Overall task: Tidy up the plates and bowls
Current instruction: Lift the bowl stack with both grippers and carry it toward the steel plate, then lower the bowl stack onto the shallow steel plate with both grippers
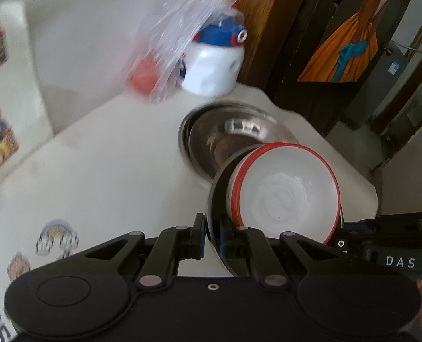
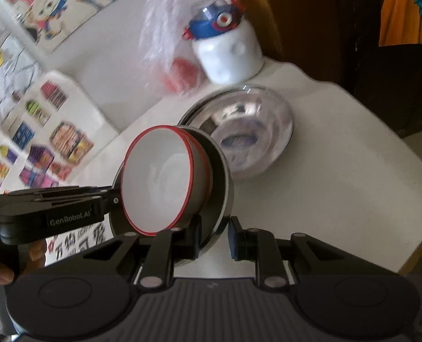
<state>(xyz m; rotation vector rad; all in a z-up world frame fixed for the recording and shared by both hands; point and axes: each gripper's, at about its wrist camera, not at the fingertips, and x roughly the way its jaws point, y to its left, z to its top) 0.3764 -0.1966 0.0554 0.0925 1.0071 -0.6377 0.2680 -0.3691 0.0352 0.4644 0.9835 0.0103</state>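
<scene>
"DAS" reads in white on the right tongs' body at 4 o'clock in the left wrist view, and "GenRobot.AI" on the left tongs' body at 9 o'clock in the right wrist view. The left tongs [image 1: 212, 235] pinch the rim of a tilted steel plate [image 1: 215, 199], which carries stacked white bowls with red rims [image 1: 285, 193] at 1 o'clock from the tips. In the right wrist view the right tongs [image 2: 215, 238] stand spread, the plate's edge [image 2: 225, 188] reaching down between the fingers near the left pad, the bowls [image 2: 159, 179] at 11 o'clock. Beyond, on the white counter [image 1: 111, 156], a large steel bowl [image 1: 228, 134] sits at 12 o'clock, with a white jug with a blue cap [image 1: 213, 65] and a clear plastic bag [image 1: 188, 22] behind it. Cartoon stickers [image 1: 57, 236] mark the counter at 8 o'clock.
</scene>
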